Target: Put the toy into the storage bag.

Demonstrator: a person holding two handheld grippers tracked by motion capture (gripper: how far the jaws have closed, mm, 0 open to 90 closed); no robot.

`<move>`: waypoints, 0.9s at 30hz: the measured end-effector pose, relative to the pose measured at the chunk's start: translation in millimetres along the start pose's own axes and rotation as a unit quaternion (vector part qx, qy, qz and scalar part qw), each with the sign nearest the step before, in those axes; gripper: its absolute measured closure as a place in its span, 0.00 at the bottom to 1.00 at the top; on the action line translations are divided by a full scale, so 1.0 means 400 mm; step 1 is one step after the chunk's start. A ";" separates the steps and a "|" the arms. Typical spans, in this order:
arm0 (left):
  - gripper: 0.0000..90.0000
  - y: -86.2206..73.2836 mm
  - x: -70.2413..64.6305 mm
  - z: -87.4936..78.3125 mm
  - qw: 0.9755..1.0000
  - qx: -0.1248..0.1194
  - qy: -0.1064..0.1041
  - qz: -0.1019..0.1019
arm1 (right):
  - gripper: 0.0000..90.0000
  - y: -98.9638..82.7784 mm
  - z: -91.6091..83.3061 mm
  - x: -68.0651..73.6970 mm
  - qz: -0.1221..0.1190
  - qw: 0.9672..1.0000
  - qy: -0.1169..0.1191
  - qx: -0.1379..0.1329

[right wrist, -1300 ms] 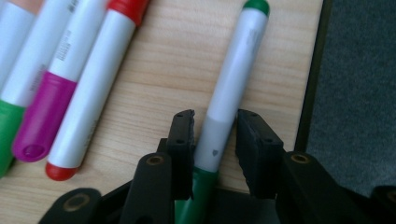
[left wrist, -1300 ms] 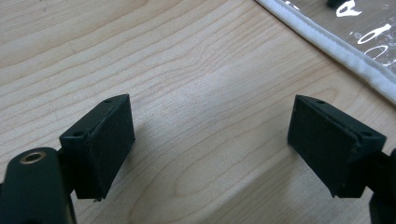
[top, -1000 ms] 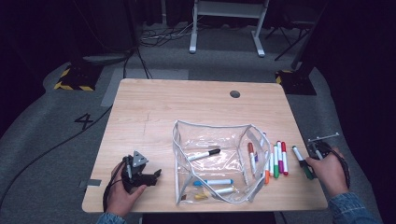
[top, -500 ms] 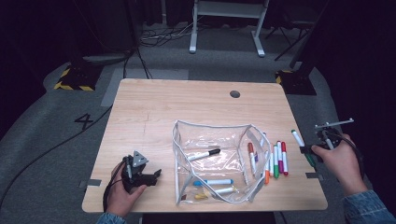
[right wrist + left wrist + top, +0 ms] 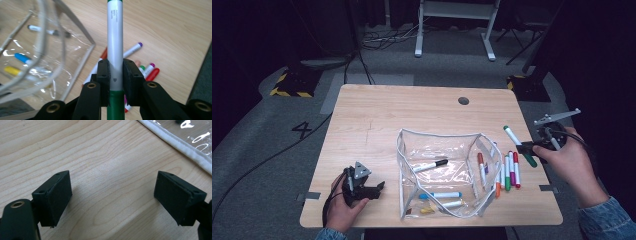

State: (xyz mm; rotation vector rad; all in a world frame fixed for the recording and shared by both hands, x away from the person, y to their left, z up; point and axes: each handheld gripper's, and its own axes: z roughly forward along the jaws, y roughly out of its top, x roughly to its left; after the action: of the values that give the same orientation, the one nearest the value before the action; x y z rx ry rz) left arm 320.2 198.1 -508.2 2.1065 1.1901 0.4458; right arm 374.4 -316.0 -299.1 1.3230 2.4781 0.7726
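I work at a light wooden table [image 5: 412, 120] with rounded corners and 1 round cable hole [image 5: 463, 100] near its far edge. Around me the floor [image 5: 267, 165] is grey carpet, marked with a black 4 [image 5: 303, 130] to my left. A yellow-and-black striped block [image 5: 289, 82] sits off the far left corner, with dark cables [image 5: 362, 55] trailing past it. Beyond, a white metal frame [image 5: 454, 25] stands on 2 feet. The room's edges lie in darkness.

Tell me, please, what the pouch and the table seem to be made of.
Pouch: probably clear soft plastic, glossy; markers show through its walls, and a pale fabric-like binding edges it. Table: light wood or wood-look laminate, matte, with visible grain lines.
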 end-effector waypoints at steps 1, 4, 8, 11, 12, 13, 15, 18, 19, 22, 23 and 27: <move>0.17 0.000 0.000 0.000 1.000 0.000 0.000 0.001 | 0.86 0.010 -0.005 0.014 -0.010 1.000 0.003 -0.002; 0.17 0.000 0.000 0.000 1.000 0.001 0.000 0.000 | 0.86 0.039 -0.019 0.061 -0.035 0.999 0.012 -0.006; 0.17 0.000 0.000 0.000 1.000 0.001 0.001 0.000 | 0.86 0.071 -0.026 0.122 -0.071 0.997 0.030 -0.010; 0.17 0.000 0.000 0.000 1.000 0.001 0.001 0.000 | 0.86 0.091 -0.023 0.168 -0.098 0.994 0.044 -0.010; 0.17 0.000 0.000 0.000 1.000 0.001 0.001 0.000 | 0.86 0.097 -0.021 0.182 -0.109 0.993 0.047 -0.010; 0.17 0.000 0.000 0.000 1.000 0.001 0.001 0.000 | 0.86 0.102 -0.019 0.197 -0.115 0.992 0.050 -0.007; 0.17 0.000 0.000 0.000 1.000 0.001 0.001 0.000 | 0.86 0.112 -0.013 0.224 -0.131 0.990 0.059 -0.006; 0.17 0.000 0.000 0.000 1.000 0.000 0.001 0.001 | 0.86 0.127 -0.002 0.259 -0.149 0.986 0.069 -0.001; 0.17 0.000 -0.001 0.000 1.000 0.000 0.001 0.000 | 0.86 0.131 0.003 0.270 -0.155 0.985 0.075 0.001; 0.17 0.000 0.000 0.000 1.000 0.001 0.001 0.000 | 0.86 0.141 0.019 0.299 -0.168 0.982 0.082 0.011; 0.17 0.000 0.000 0.000 1.000 0.000 0.001 0.001 | 0.86 0.144 0.025 0.308 -0.172 0.981 0.085 0.014; 0.17 0.000 0.000 0.000 1.000 0.000 0.001 0.000 | 0.86 0.155 0.051 0.343 -0.191 0.977 0.094 0.022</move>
State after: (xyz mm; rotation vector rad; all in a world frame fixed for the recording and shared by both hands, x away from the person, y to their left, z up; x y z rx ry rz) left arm 320.1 198.0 -508.4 2.1067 1.1908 0.4483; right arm 348.8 -168.1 -275.8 0.7709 2.7893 0.7806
